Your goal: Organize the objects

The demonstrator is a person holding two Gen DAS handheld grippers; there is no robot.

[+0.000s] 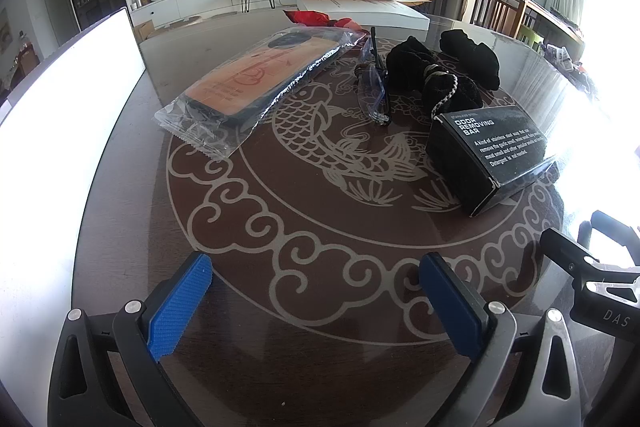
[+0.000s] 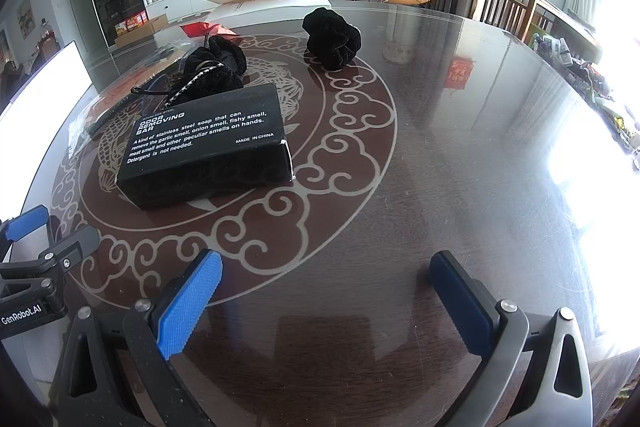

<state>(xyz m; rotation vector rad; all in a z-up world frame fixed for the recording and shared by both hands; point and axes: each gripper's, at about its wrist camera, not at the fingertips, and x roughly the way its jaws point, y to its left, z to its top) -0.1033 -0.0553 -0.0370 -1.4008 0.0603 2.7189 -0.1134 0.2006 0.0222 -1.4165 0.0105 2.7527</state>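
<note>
On the round dark table [image 1: 320, 307] lie a black "Odor Removing Bar" box [image 1: 490, 157] [image 2: 208, 143], a phone case in a clear plastic bag [image 1: 256, 83], clear glasses [image 1: 374, 91], a black scrunchie with a beaded chain [image 1: 432, 79] [image 2: 218, 67], and a second black scrunchie [image 1: 474, 57] [image 2: 332, 37]. My left gripper [image 1: 316, 291] hovers open near the table's front, empty. My right gripper [image 2: 326, 287] is open too, empty, right of the box. Each gripper shows at the edge of the other's view.
A bright white panel [image 1: 60, 115] stands at the table's left edge. A red bag [image 1: 316, 17] and a large white flat box [image 1: 368, 7] lie at the far side. Wooden chairs [image 1: 500, 7] stand at the right. The table's right half [image 2: 480, 147] holds only reflections.
</note>
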